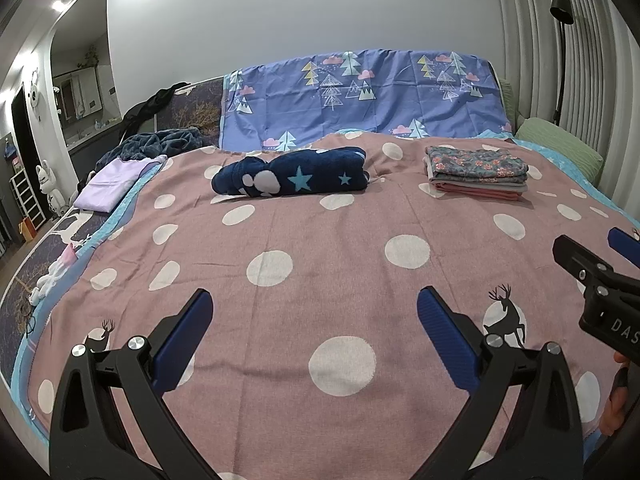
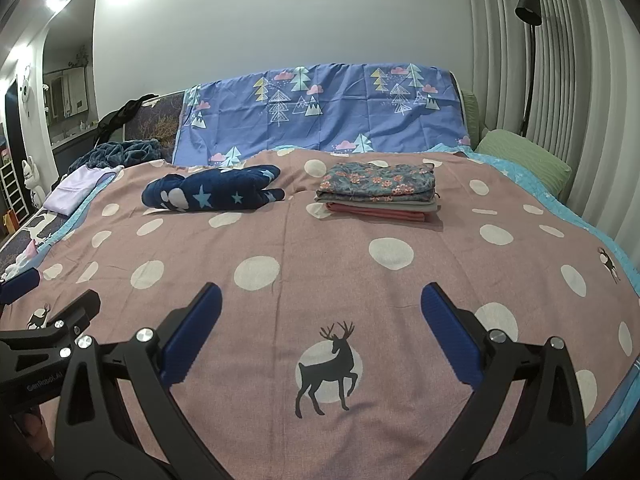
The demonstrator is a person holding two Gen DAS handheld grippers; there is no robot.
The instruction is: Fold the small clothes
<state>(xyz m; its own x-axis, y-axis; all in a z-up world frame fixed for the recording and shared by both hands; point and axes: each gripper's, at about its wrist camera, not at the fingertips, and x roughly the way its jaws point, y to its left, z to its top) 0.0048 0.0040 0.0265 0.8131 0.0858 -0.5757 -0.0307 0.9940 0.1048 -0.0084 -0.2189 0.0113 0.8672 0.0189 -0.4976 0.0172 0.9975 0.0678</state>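
A navy garment with stars (image 1: 290, 178) (image 2: 214, 194) lies bunched on the pink dotted bedspread (image 1: 320, 264) (image 2: 320, 256), far centre-left. To its right sits a neat stack of folded clothes (image 1: 476, 172) (image 2: 378, 190), floral piece on top. My left gripper (image 1: 314, 316) hovers open over the near part of the spread, nothing between its blue pads. My right gripper (image 2: 320, 308) is open too, above a deer print (image 2: 328, 368). Each gripper shows at the edge of the other's view; the right one (image 1: 600, 280) is at the far right, the left one (image 2: 44, 320) at the far left.
A blue tree-print sheet (image 1: 360, 96) hangs over the headboard. A lilac cloth (image 1: 108, 184) and a dark blanket (image 1: 156, 142) lie at the bed's left edge. A green pillow (image 2: 524, 160) and a floor lamp (image 2: 528, 60) stand at the right by the curtains.
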